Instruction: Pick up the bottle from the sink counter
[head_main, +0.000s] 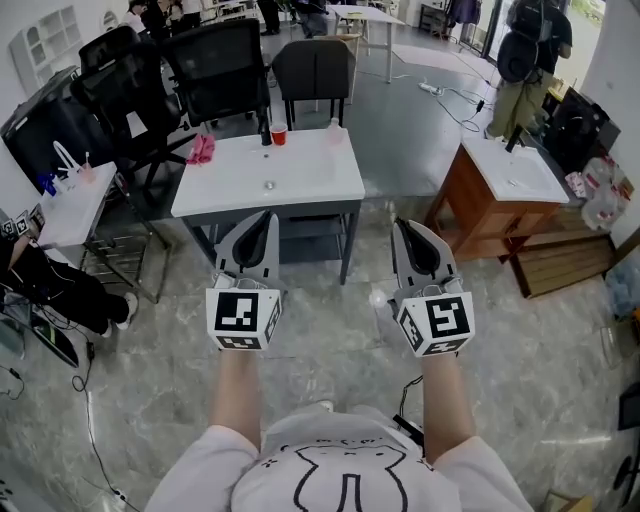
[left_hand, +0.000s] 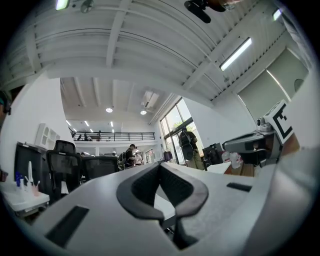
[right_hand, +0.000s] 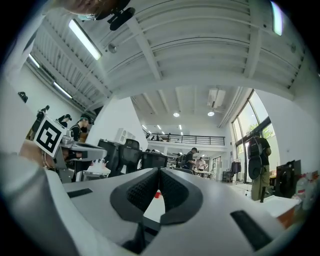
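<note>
Grey floor (head_main: 330, 330); the bench (head_main: 300, 185) with the bottle (head_main: 334, 129) sits far beyond my fingers (head_main: 256, 245), both pairs pressed together, empty. Next: approach, spread them.

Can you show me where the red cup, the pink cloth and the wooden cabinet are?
red cup (head_main: 278, 136), head view, on its red side.
pink cloth (head_main: 201, 150), head view, middle of the crumpled heap.
wooden cabinet (head_main: 470, 205), head view, on its brown side panel.
</note>
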